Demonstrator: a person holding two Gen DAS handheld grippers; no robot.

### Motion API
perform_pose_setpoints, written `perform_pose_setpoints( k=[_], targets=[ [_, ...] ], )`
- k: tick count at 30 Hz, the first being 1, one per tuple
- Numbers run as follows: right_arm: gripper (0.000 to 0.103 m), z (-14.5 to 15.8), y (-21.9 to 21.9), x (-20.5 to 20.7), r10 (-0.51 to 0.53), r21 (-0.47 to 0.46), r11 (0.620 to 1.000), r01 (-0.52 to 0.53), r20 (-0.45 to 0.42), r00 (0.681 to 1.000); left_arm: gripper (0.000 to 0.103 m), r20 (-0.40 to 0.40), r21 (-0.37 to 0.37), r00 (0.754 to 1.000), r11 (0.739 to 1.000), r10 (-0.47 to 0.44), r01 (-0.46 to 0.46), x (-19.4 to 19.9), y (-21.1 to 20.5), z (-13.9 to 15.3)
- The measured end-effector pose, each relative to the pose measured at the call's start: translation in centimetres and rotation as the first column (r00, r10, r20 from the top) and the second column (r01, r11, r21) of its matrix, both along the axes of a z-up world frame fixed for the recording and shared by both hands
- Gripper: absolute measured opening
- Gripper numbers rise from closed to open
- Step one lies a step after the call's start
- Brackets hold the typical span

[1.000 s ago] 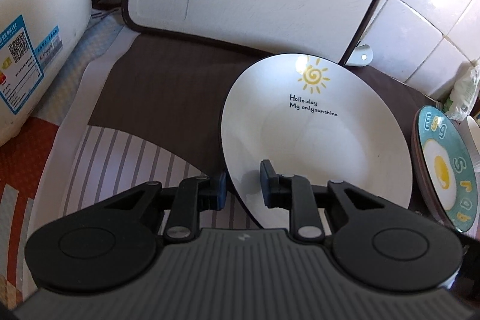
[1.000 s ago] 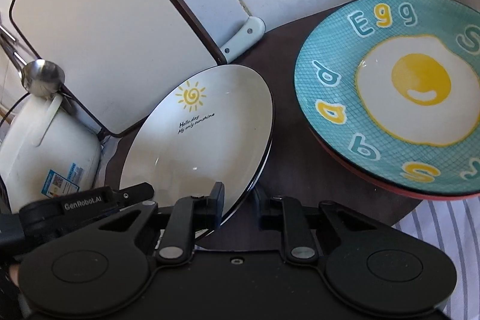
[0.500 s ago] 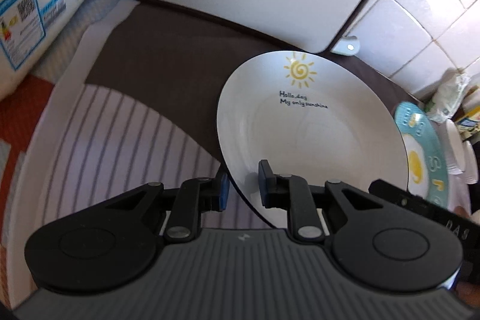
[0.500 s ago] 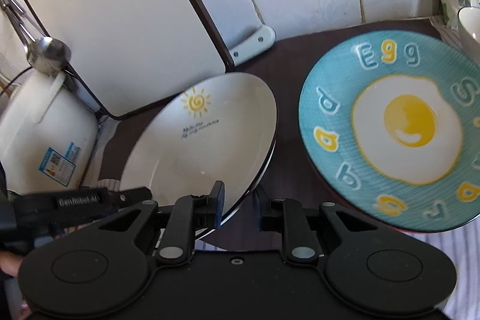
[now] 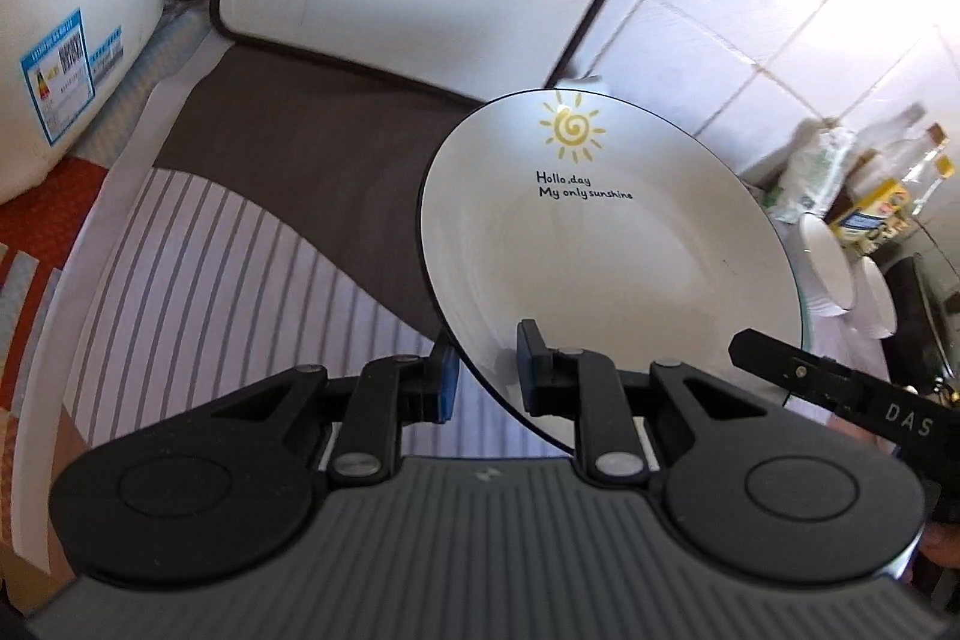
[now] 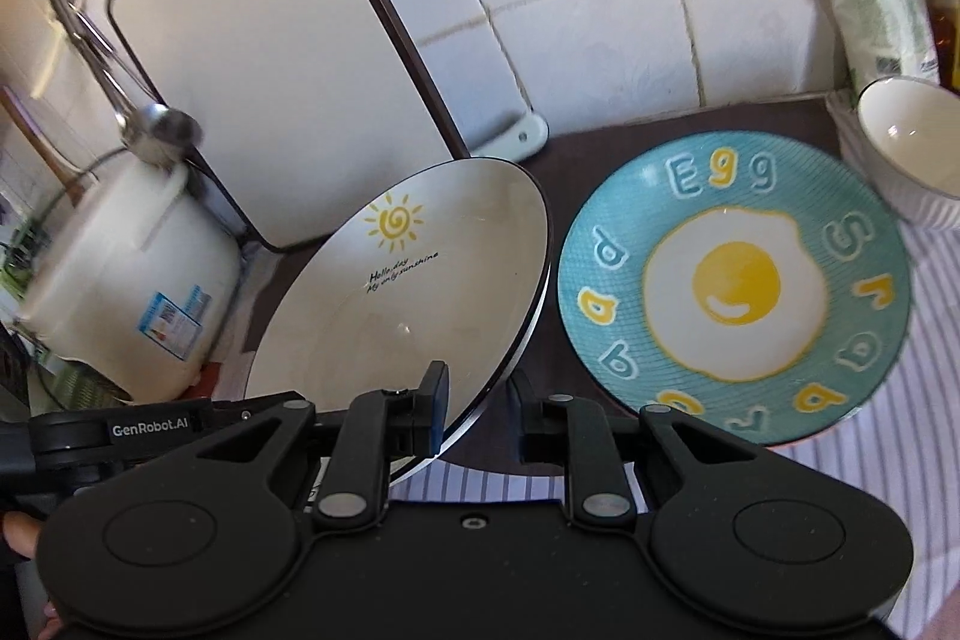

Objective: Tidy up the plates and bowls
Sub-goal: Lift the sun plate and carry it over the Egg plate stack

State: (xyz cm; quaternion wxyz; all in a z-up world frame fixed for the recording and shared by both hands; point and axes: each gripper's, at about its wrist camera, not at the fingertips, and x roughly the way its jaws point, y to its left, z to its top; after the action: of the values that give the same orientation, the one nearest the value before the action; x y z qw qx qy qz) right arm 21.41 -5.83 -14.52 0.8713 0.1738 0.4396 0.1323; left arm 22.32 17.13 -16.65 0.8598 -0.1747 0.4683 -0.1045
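The white plate (image 5: 606, 244) was lifted off the cloth (image 5: 252, 244) by both grippers, apparently tilted further.

left claw (image 5: 487, 363), right claw (image 6: 477, 409), both clamped, angled downward

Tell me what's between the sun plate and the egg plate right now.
Only a bare strip of dark brown mat separates the lifted sun plate from the egg plate, as the right wrist view shows.

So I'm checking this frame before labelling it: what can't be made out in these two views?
- Left wrist: egg plate hidden behind the sun plate.
- Right wrist: underside of the egg plate unseen; its near rim sits behind the right gripper.
- Left wrist: bottles at the right edge blurred, labels unreadable.
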Motion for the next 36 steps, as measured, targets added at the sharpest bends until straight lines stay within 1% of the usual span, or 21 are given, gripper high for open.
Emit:
perform_pose_setpoints(
  k=[4,11,15,18,19,21,23,29,36],
  targets=[
    [0.025,1.6,-1.2,-1.3,-0.002,0.025,1.000,0.001,0.022,1.000,0.018,0.038,0.022,0.999,0.999,-0.033,0.032,-1.3,-1.2,2.3],
    [0.025,4.2,-3.7,-2.9,0.000,0.019,1.000,-0.002,0.075,0.997,0.018,0.067,-0.002,0.994,0.996,-0.086,0.086,-1.9,-3.2,4.3],
    [0.026,4.9,-5.1,-4.0,-0.006,0.006,1.000,0.006,0.128,0.992,0.018,0.082,0.001,0.989,0.993,-0.120,0.120,-1.7,-4.9,5.1],
    [0.026,4.9,-6.2,-4.4,-0.029,0.012,1.000,0.028,0.130,0.991,0.018,0.084,0.029,0.984,0.987,-0.159,0.157,-1.4,-6.5,5.6],
    [0.026,4.8,-6.7,-4.4,-0.040,0.016,0.999,0.038,0.125,0.991,0.018,0.072,0.031,0.983,0.985,-0.169,0.167,-1.2,-6.9,5.6],
    [0.026,4.8,-7.9,-4.6,-0.060,0.037,0.998,0.056,0.126,0.990,0.018,0.060,0.017,0.982,0.984,-0.180,0.180,-0.7,-7.6,5.7],
    [0.026,4.7,-8.8,-4.6,-0.074,0.049,0.996,0.068,0.122,0.990,0.018,0.061,0.019,0.979,0.981,-0.194,0.193,-0.5,-8.6,5.6],
    [0.027,4.1,-10.8,-4.8,-0.105,0.037,0.994,0.101,0.122,0.987,0.018,0.054,0.029,0.973,0.974,-0.225,0.224,0.8,-11.4,4.5],
    [0.027,2.6,-13.7,-4.5,-0.155,0.041,0.988,0.152,0.080,0.985,0.018,0.016,0.035,0.964,0.964,-0.265,0.264,2.6,-14.8,2.4]
  ],
)
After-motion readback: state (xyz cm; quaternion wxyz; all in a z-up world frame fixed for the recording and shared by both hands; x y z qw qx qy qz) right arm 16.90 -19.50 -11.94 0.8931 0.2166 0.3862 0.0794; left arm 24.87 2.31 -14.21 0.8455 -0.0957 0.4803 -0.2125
